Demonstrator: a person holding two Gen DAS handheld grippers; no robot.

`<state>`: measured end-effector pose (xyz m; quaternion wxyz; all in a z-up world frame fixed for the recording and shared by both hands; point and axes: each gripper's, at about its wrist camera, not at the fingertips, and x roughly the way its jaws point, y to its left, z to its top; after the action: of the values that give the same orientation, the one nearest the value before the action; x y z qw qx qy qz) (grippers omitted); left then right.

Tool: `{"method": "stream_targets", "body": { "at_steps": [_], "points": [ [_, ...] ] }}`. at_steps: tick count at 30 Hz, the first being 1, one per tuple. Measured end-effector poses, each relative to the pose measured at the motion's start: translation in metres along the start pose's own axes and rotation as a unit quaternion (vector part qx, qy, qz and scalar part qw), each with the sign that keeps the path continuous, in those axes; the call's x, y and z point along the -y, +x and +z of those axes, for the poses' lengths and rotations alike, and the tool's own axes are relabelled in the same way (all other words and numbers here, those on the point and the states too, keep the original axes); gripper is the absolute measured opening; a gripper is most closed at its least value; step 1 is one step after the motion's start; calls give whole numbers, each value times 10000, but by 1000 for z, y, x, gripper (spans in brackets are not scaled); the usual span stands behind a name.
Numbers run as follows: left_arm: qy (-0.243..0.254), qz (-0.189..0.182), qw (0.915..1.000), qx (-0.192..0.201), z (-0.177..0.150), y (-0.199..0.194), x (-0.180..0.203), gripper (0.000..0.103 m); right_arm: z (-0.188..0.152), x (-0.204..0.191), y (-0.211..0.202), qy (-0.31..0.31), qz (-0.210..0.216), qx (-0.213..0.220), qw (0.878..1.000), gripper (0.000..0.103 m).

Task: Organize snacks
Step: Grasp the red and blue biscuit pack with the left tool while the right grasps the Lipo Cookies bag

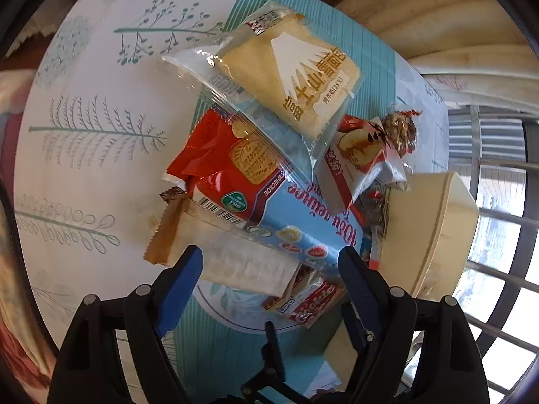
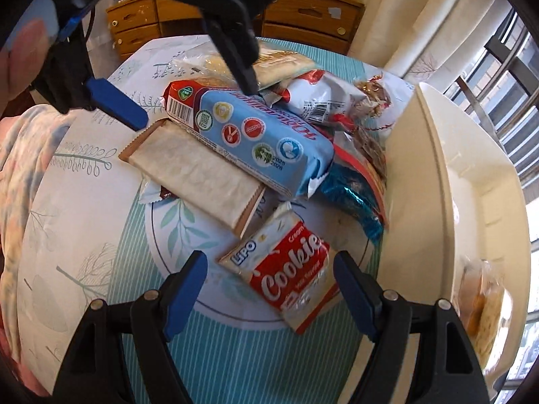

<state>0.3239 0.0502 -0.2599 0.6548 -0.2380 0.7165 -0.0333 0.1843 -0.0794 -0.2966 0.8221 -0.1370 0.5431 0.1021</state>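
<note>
I hang my right gripper (image 2: 269,269) spread wide over the cookie pack (image 2: 286,279) lying beside the cream bin (image 2: 438,175) (nothing pinched), my left gripper (image 1: 269,266) equally agape above the pile's brown-edged bar (image 1: 222,249)

Counter cloth (image 2: 101,235): smooth printed vinyl-like sheet, slight sheen. Biscuit pack (image 2: 256,141): glossy plastic film, red/blue. Bread wrapper (image 1: 269,67): clear crinkled film, shiny. Wafer bar (image 2: 195,175): matt, paper-look wrap w/ serrated ends. Cookie pack (image 2: 286,279): glossy film. Bin (image 2: 448,175): cream plastic, smooth semi-matt. Fingers (image 2: 187,289): blue ribbed pads on black matt plastic. Drawers (image 2: 310,23): varnished wood.
</note>
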Motion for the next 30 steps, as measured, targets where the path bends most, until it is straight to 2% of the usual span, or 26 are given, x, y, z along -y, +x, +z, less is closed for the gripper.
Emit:
{"method": "stream_targets", "body": {
  "at_steps": [8,15,30],
  "points": [
    [-623,493,9967,-157,19,19,9,81,8,5,12,-67,296,-188,9994,78],
    [-845,805,9930,-174,39,38,25,81,7,10,24,-111,459,-373,9982,78],
    [-1355,1240,9830,-18,74,65,46,86,8,8,42,-220,345,-465,9981,78]
  ]
}}
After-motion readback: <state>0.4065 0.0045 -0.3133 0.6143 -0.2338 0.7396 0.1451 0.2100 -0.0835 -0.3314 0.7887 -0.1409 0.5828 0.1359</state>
